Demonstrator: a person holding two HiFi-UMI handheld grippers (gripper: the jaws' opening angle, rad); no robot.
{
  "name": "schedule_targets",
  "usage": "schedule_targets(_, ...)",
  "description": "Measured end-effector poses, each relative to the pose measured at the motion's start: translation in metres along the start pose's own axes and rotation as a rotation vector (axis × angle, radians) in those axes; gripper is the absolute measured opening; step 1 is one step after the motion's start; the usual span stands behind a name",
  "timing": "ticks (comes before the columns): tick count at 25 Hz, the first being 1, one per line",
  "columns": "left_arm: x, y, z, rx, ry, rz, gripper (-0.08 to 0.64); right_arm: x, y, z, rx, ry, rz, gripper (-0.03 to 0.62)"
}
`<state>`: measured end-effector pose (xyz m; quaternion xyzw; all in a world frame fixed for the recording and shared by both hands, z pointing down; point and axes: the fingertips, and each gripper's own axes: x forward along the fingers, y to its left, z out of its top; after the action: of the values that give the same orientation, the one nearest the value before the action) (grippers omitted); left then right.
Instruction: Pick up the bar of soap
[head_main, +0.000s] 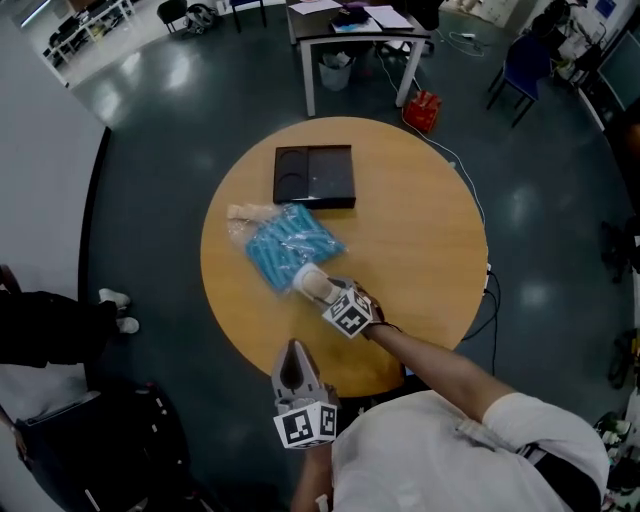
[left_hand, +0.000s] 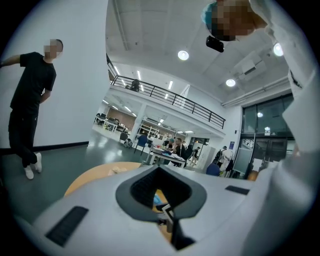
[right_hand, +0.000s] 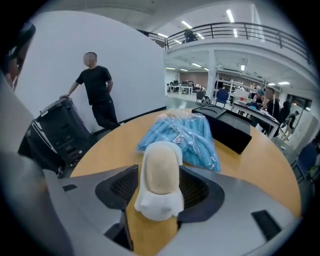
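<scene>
Surface (head_main: 420, 230): round, light wood.

Right gripper (head_main: 330, 292): reaches in from the near edge toward the middle of the surface. Its grey fingers (right_hand: 235, 200) stand wide, with the beige oval bar of soap (right_hand: 160, 172), seated in a white holder, between them. In the right gripper view the soap fills the gap, and its sides meet the dark ribbed pads on both sides with no gap visible. It therefore reads as gripped. The soap's long axis runs along the fingers, beige face up, and the white holder shows at the near end.

Soap position: low at the surface, a little nearer the person than centre. Its far end is just beside the near edge of the blue packet wrapped in clear crinkled plastic (head_main: 290, 245). I cannot tell whether the soap rests on the wood or is clear of it.

Left gripper (head_main: 293, 350): held back at the near rim of the surface, well apart from the soap. Its fingers (left_hand: 100, 200) are closed together with nothing between them.

Other items: a black rectangular tray with two recesses (head_main: 315, 176) lies beyond the blue packet, toward the far side. A person in black clothes (right_hand: 97, 90) stands on the floor off to the left.
</scene>
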<state>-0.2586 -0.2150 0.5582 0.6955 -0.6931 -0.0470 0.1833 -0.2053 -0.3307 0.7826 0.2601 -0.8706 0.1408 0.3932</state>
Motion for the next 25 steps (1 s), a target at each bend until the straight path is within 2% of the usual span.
schedule_targets(10, -0.002, 0.027, -0.011, -0.013, 0.024, 0.047, 0.005, 0.04, -0.004, -0.014, -0.068, 0.114, -0.02, 0.273)
schedule_targets(18, -0.003, 0.03, -0.01, -0.037, 0.033, 0.082, 0.005, 0.041, -0.009, -0.016, -0.108, 0.112, -0.053, 0.259)
schedule_targets(22, -0.006, 0.026, -0.011, -0.022, 0.028, 0.071, 0.005, 0.027, -0.007, -0.004, -0.108, 0.054, -0.065, 0.259)
schedule_targets(25, -0.005, 0.023, -0.009, -0.021, 0.022, 0.066, 0.005, -0.007, -0.004, 0.021, -0.118, -0.058, -0.067, 0.259)
